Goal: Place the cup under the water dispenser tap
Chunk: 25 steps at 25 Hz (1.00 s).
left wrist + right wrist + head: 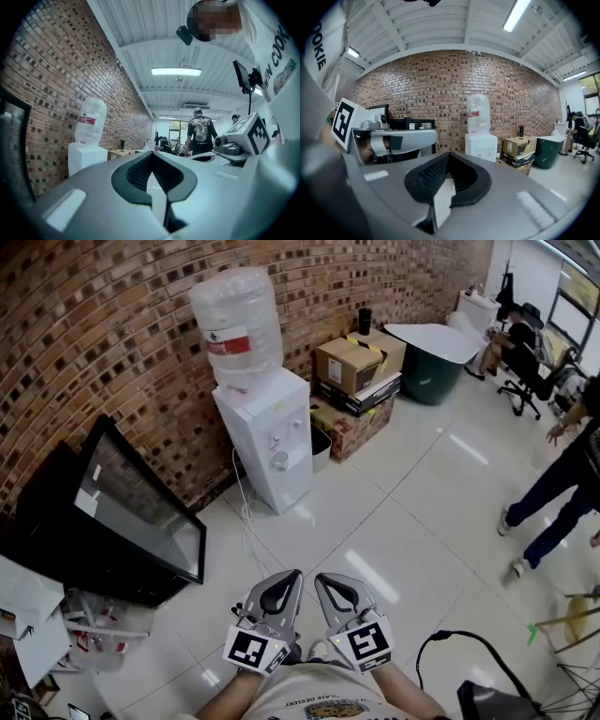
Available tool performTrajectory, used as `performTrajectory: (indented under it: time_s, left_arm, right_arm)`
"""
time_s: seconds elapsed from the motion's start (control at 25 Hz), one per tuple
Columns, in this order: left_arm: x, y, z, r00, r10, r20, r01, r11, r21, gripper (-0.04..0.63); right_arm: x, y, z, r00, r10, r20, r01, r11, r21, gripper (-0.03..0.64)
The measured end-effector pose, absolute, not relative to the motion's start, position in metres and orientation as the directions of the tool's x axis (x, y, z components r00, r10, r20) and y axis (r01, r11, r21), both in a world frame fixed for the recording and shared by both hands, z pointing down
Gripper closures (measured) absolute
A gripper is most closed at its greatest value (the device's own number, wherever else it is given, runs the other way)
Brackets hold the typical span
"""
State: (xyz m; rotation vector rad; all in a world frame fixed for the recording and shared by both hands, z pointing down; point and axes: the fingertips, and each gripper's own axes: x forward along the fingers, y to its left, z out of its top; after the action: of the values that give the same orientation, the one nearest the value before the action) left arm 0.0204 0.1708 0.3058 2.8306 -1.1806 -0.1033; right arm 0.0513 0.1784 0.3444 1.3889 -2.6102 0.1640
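Observation:
The white water dispenser (267, 432) stands against the brick wall with a clear bottle (236, 322) on top; its taps (279, 451) face the room. I see no cup under the taps. Low in the head view, my left gripper (291, 576) and right gripper (322, 579) sit side by side close to my body, both pointing toward the dispenser and well short of it. Both are shut with nothing between the jaws. The dispenser (84, 157) shows far left in the left gripper view and the dispenser (482, 145) shows centre in the right gripper view.
A black flat screen (122, 521) leans on the wall at left. Cardboard boxes (358, 362) with a dark cup-like thing (365, 320) on top stand right of the dispenser, then a green bin (433, 376). A cord (246, 512) trails on the floor. People (553, 488) stand at right.

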Motion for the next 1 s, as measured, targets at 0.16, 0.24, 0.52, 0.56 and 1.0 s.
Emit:
performTrajectory:
  time_s: [0.16, 0.24, 0.52, 0.56, 1.0]
  left_arm:
    - [0.016, 0.186, 0.305, 0.706, -0.708, -0.031, -0.703, -0.705, 0.094, 0.603]
    - [0.012, 0.191, 0.306, 0.707, -0.706, -0.027, -0.701, -0.706, 0.098, 0.603]
    - [-0.008, 0.195, 0.311, 0.716, -0.698, -0.022, -0.692, -0.713, 0.112, 0.603]
    - [-0.011, 0.194, 0.311, 0.716, -0.698, -0.025, -0.692, -0.713, 0.113, 0.603]
    - [-0.039, 0.186, 0.303, 0.713, -0.699, -0.049, -0.692, -0.714, 0.105, 0.603]
  right_arm:
    - [0.042, 0.191, 0.344, -0.561, -0.803, 0.2, -0.821, 0.57, -0.016, 0.611]
    - [0.035, 0.196, 0.346, -0.568, -0.798, 0.204, -0.817, 0.576, -0.02, 0.611]
    - [0.012, 0.198, 0.349, -0.565, -0.797, 0.214, -0.817, 0.576, -0.012, 0.611]
    - [0.01, 0.197, 0.349, -0.563, -0.799, 0.214, -0.819, 0.574, -0.009, 0.611]
    - [-0.01, 0.188, 0.341, -0.534, -0.822, 0.201, -0.838, 0.546, 0.006, 0.611]
